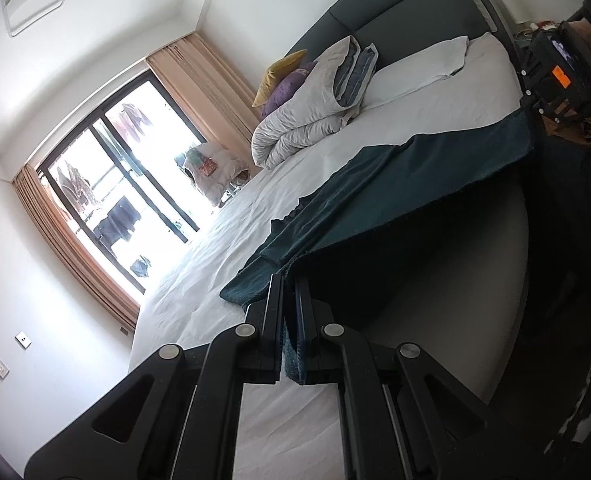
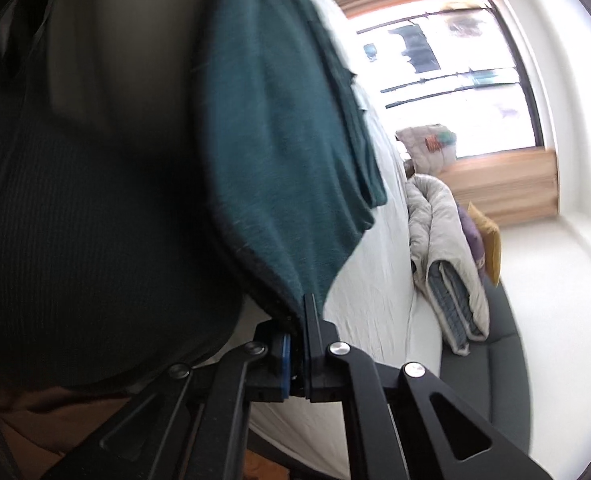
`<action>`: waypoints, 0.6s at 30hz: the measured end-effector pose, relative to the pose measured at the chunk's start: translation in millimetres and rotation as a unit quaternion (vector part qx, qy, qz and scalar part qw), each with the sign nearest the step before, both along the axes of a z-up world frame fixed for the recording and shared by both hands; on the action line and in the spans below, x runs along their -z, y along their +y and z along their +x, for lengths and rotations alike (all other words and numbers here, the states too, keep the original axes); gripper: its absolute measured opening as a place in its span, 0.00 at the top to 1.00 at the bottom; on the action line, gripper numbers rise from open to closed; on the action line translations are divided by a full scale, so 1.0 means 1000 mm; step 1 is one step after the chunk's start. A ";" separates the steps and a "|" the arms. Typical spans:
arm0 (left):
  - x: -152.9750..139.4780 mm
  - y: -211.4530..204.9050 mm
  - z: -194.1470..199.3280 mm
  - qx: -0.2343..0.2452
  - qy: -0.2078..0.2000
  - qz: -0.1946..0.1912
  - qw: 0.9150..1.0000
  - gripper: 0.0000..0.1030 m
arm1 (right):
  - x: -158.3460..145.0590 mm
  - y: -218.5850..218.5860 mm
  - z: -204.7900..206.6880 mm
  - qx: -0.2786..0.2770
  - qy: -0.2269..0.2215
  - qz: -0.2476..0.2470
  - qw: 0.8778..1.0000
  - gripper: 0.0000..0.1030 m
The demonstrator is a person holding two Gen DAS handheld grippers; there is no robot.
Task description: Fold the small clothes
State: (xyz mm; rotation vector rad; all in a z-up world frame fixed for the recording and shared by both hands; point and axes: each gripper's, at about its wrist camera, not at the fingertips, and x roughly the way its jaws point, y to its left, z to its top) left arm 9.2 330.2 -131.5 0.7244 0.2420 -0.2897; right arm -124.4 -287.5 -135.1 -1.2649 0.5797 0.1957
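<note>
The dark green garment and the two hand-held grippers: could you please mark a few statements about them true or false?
1. The left hand-held gripper is shut on the dark green garment. True.
2. The right hand-held gripper is open and holds nothing. False: it is shut on the garment's edge.
3. The garment lies folded in a neat square. False: it is stretched between the grippers, partly over the white bed sheet.
4. A rolled quilt lies on the bed near the headboard. True.

Garment [image 1: 395, 184] spread on bed [image 1: 223, 264] near its foot edge; quilt [image 1: 307, 120] rolled by headboard [image 1: 395, 8], pillows [image 1: 283, 80] behind it, window [image 1: 111, 168] beyond bed's far side.
</note>
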 end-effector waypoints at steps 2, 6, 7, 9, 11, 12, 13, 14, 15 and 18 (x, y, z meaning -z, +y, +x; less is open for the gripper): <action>-0.002 0.002 0.000 -0.005 -0.001 -0.005 1.000 0.96 | -0.016 0.001 0.007 0.009 -0.006 0.027 1.000 0.97; -0.009 0.010 0.004 -0.026 0.004 -0.033 0.999 0.96 | -0.039 0.005 0.018 0.015 -0.019 0.051 0.998 0.97; -0.011 0.013 0.006 -0.031 0.007 -0.042 0.999 0.96 | -0.044 0.006 0.022 0.016 -0.020 0.058 0.998 0.97; -0.014 0.019 0.011 -0.043 0.015 -0.060 0.997 0.96 | -0.052 0.006 0.029 0.020 -0.020 0.069 0.997 0.97; -0.018 0.025 0.015 -0.057 0.014 -0.073 0.996 0.98 | -0.062 0.008 0.036 0.020 -0.023 0.078 0.996 0.97; -0.023 0.030 0.019 -0.067 0.012 -0.082 0.994 0.98 | -0.066 0.009 0.041 0.019 -0.024 0.080 0.996 0.97; -0.028 0.035 0.023 -0.076 0.011 -0.092 0.993 0.98 | -0.069 0.010 0.046 0.018 -0.022 0.084 0.996 0.97; -0.035 0.043 0.029 -0.087 0.012 -0.109 0.990 0.98 | -0.073 0.012 0.051 0.015 -0.020 0.088 0.996 0.97; -0.039 0.048 0.034 -0.095 0.014 -0.121 0.988 0.98 | -0.076 0.014 0.055 0.012 -0.021 0.090 0.996 0.97; -0.048 0.062 0.049 -0.115 0.020 -0.152 0.981 0.98 | -0.086 0.021 0.073 0.009 -0.024 0.108 0.994 0.97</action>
